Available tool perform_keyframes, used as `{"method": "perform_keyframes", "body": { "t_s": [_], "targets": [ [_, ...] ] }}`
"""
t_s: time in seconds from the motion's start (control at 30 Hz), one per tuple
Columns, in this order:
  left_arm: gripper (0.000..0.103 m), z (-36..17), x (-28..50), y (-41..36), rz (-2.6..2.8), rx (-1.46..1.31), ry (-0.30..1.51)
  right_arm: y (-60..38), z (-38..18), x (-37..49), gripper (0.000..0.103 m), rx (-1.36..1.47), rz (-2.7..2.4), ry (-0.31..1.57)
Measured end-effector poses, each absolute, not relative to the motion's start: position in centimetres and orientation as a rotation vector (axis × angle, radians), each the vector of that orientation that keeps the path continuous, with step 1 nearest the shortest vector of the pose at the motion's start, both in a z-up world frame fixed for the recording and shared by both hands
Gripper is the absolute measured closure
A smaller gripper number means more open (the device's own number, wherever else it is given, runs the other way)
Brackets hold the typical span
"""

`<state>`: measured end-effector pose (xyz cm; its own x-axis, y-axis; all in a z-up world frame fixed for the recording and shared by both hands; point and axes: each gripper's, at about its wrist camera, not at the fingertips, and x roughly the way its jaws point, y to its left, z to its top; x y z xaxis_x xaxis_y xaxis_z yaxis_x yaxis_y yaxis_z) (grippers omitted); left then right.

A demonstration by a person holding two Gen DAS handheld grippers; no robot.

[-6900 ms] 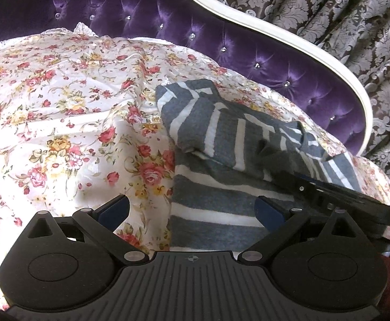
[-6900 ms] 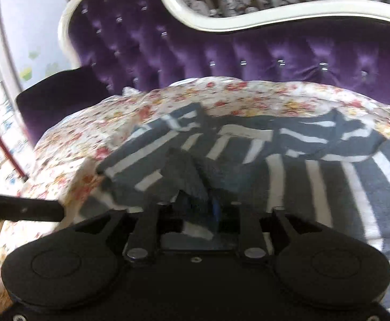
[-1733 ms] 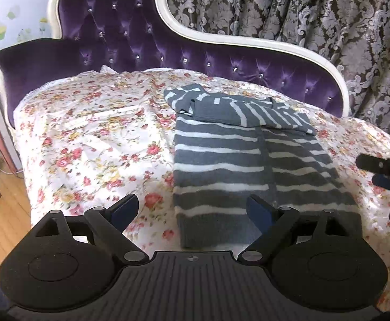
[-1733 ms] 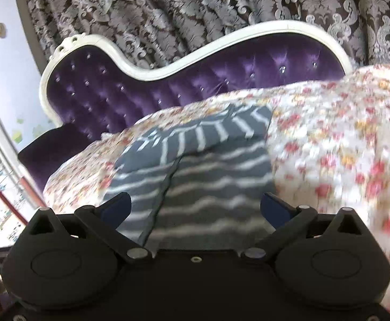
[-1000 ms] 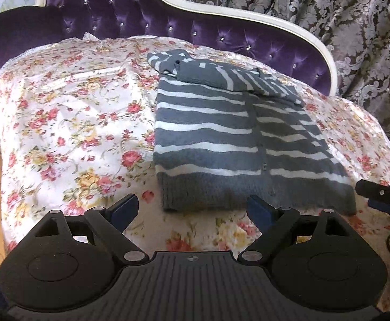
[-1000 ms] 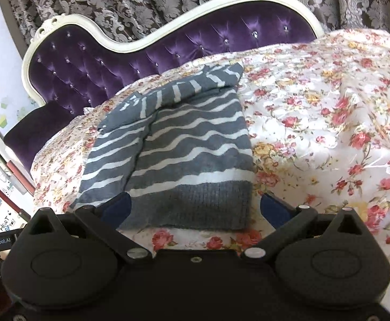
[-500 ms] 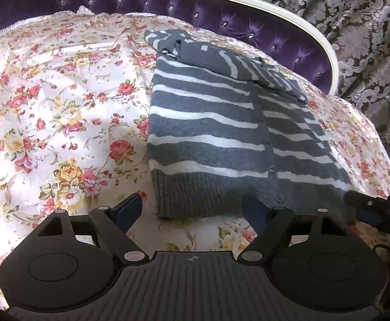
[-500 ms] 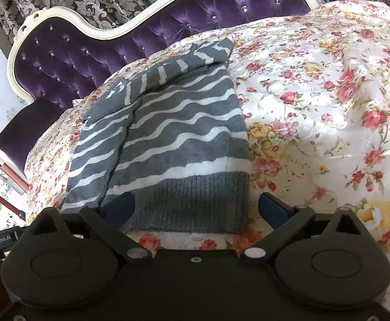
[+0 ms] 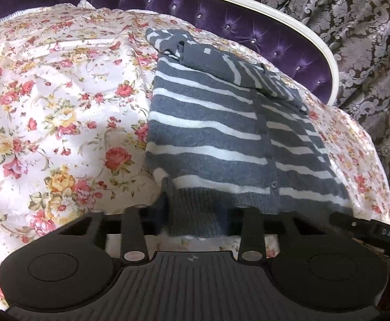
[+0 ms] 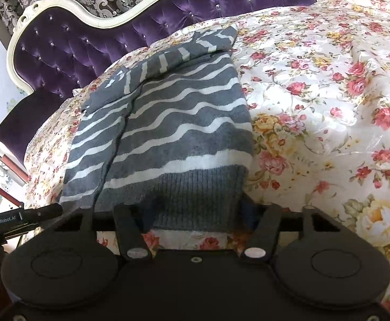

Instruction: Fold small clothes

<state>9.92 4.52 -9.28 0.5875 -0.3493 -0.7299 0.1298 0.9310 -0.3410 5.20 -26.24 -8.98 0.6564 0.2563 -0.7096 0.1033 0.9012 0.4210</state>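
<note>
Both grippers' jaws are closing on the ribbed hem of a grey striped cardigan [image 9: 216, 123] lying on a floral bedspread [image 9: 61, 107]. The left gripper [image 9: 195, 214] pinches a bunched left corner; the right gripper [image 10: 195, 214] spans the right corner. Only the left wrist view shows the buttons.

The cardigan [image 9: 221, 123] lies at centre frame on the bedspread [image 9: 61, 107], its sleeves seemingly folded across its far end; headboard [image 9: 221, 18] behind, curtain [image 9: 355, 26] upper right.
</note>
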Motion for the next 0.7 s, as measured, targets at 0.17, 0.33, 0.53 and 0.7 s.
{"method": "perform_keyframes", "body": {
  "t_s": [0.17,0.33,0.53,0.7],
  "targets": [
    [0.098,-9.2,9.4,5.0,-0.283,-0.293,0.88,-26.4,-8.7,4.9,0.075,0.475,0.095,0.842],
    [0.098,-8.1,8.9,5.9,-0.282,-0.326,0.821,-27.5,-8.0,4.0,0.081,0.549,0.11,0.791],
    [0.098,-7.6,8.7,6.3,-0.283,-0.327,0.806,-28.1,-8.2,4.2,0.072,0.605,0.11,0.827],
    [0.098,-8.2,8.7,6.8,-0.268,-0.347,0.822,-28.5,-8.5,3.7,0.072,0.63,0.088,0.836]
  ]
}}
